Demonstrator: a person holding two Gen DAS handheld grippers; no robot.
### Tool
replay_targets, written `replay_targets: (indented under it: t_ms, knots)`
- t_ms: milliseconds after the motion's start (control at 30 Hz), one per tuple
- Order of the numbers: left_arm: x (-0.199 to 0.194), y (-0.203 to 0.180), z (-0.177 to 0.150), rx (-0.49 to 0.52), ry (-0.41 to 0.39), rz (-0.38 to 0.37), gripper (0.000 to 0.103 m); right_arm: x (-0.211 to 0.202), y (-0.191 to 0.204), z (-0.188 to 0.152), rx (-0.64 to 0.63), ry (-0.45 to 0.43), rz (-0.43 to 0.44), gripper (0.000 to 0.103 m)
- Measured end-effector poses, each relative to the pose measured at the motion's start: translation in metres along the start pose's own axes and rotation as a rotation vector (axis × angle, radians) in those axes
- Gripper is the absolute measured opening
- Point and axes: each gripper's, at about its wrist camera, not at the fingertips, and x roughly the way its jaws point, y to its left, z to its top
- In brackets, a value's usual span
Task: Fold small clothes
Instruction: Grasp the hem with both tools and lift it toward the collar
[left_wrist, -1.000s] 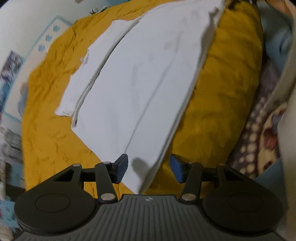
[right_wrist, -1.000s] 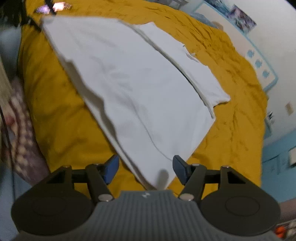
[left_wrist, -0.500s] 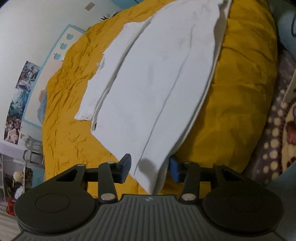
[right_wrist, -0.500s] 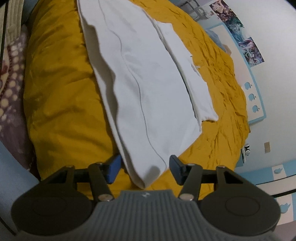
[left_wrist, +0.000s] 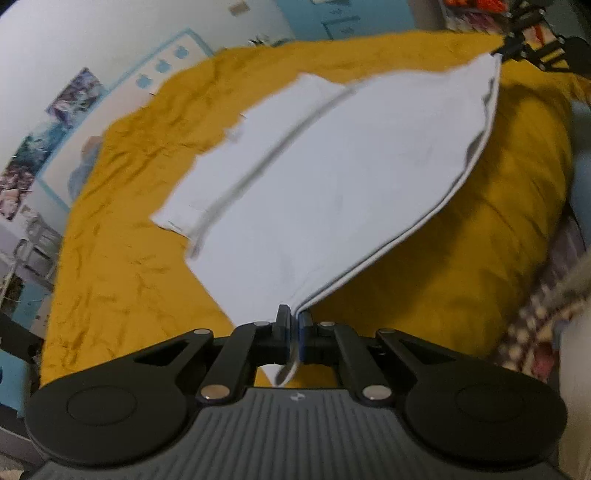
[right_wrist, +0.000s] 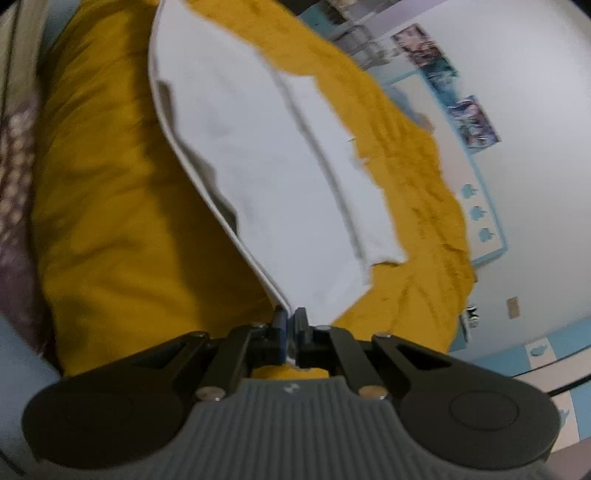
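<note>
A white garment (left_wrist: 332, 192) lies partly folded on a mustard-yellow bed cover (left_wrist: 122, 266). A narrower folded strip runs along its far side. My left gripper (left_wrist: 293, 325) is shut on one near corner of the garment. My right gripper (right_wrist: 290, 325) is shut on the other near corner of the garment (right_wrist: 266, 177). The near edge is lifted off the cover and hangs in a curve between the two corners. The right gripper also shows in the left wrist view (left_wrist: 524, 48), at the garment's far corner.
The yellow cover (right_wrist: 110, 221) drops off at the near bed edge. A purple spotted cloth (left_wrist: 546, 317) lies beside the bed. A white wall with posters (right_wrist: 461, 110) and a blue-framed panel (left_wrist: 159, 70) stands beyond the bed.
Both grippers were open around the garment's near corners and have shut on them. The near edge has been lifted off the cover.
</note>
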Motion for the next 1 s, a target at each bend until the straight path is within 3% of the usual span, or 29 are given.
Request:
replay_targets:
  t_ms: [133, 367, 500, 767, 1000]
  knots:
    - [-0.010, 0.033, 0.027, -0.039, -0.052, 0.061, 0.004, -0.003, -0.038, 0.015, 0.040, -0.022, -0.054, 0.000]
    - [-0.013, 0.082, 0.081, 0.006, -0.111, 0.175, 0.003, 0.005, -0.119, 0.051, 0.040, -0.074, -0.140, 0.000]
    - [-0.001, 0.112, 0.111, 0.012, -0.127, 0.202, 0.003, 0.024, -0.165, 0.070, 0.060, -0.098, -0.176, 0.000]
    - [0.049, 0.172, 0.162, 0.005, -0.129, 0.265, 0.003, 0.089, -0.252, 0.105, 0.101, -0.090, -0.208, 0.000]
    - [0.120, 0.210, 0.191, -0.036, -0.083, 0.276, 0.003, 0.182, -0.307, 0.129, 0.152, -0.070, -0.180, 0.000]
